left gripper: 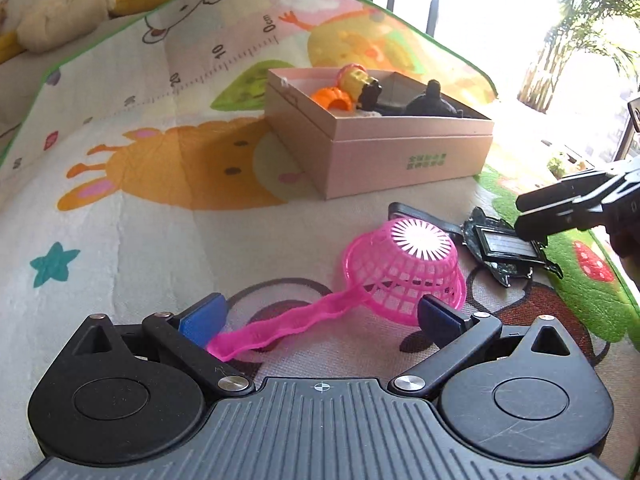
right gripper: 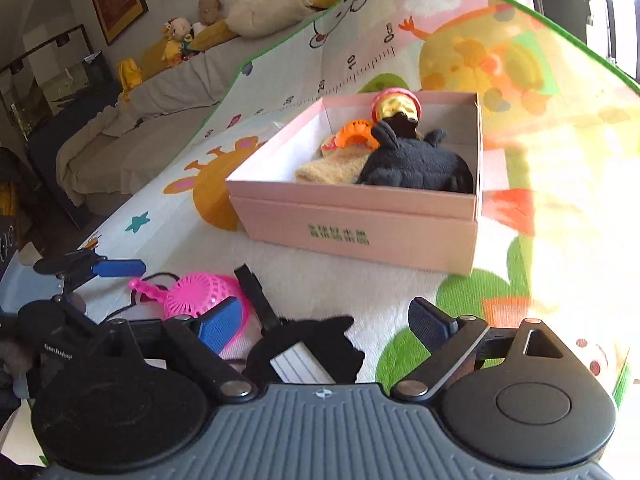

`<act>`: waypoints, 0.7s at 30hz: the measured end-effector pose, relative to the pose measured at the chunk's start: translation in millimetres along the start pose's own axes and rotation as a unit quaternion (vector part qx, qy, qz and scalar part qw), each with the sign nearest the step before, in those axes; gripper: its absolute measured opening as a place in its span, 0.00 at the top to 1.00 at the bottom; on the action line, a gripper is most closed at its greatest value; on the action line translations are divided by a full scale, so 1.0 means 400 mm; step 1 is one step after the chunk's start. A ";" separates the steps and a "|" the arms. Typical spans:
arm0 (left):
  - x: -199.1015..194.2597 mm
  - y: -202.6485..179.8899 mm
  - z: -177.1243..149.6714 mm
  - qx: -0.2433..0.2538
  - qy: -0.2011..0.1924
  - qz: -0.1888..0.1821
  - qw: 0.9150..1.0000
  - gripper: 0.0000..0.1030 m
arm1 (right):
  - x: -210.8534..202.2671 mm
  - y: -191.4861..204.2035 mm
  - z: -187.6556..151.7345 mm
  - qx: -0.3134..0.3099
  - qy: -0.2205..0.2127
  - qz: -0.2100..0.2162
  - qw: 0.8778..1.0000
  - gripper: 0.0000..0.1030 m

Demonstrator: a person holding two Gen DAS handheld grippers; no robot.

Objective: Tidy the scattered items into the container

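Observation:
A pink plastic basket [left gripper: 404, 264] lies upside down on the play mat, and its long pink handle [left gripper: 280, 328] runs back between the fingers of my left gripper [left gripper: 320, 318]. That gripper is open and its blue pads stand apart from the handle. To the basket's right lies a black turtle-shaped toy [left gripper: 504, 246] with a striped panel on top. My right gripper [right gripper: 326, 326] is open and wide, with this black toy [right gripper: 308, 348] low between its fingers and no pad pressing on it. The pink cardboard box [right gripper: 360, 208] stands beyond, holding a black plush, an orange toy and a gold figure.
A black strap [left gripper: 416, 216] lies behind the basket. The right gripper [left gripper: 532, 210] reaches in from the right edge over the turtle toy. The left gripper's blue pad [right gripper: 118, 268] shows beside the basket [right gripper: 200, 296]. Cushions and plush toys line the far sofa edge [right gripper: 256, 12].

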State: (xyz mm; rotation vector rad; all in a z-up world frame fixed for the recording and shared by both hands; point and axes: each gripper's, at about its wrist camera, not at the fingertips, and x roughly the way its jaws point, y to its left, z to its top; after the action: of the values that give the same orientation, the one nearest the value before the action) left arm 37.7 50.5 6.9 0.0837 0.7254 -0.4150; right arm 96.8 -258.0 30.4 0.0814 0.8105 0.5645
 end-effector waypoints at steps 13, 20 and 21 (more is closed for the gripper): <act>-0.075 -0.154 -0.060 0.004 0.030 -0.051 0.998 0.00 | -0.103 0.107 -0.132 -0.135 -0.011 0.011 0.991 0.07; -0.102 -0.223 -0.064 0.044 0.034 0.003 0.998 0.00 | -0.066 0.091 -0.106 -0.098 -0.012 -0.004 0.995 0.16; -0.104 -0.220 -0.064 0.043 0.033 0.010 0.998 0.00 | -0.049 0.100 -0.105 -0.103 -0.011 -0.011 0.995 0.16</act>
State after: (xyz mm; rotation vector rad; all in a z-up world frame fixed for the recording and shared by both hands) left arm -41.1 -10.5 20.9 0.1860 0.7719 -0.4254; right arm 38.6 -239.9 25.1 -0.1115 0.7276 0.6225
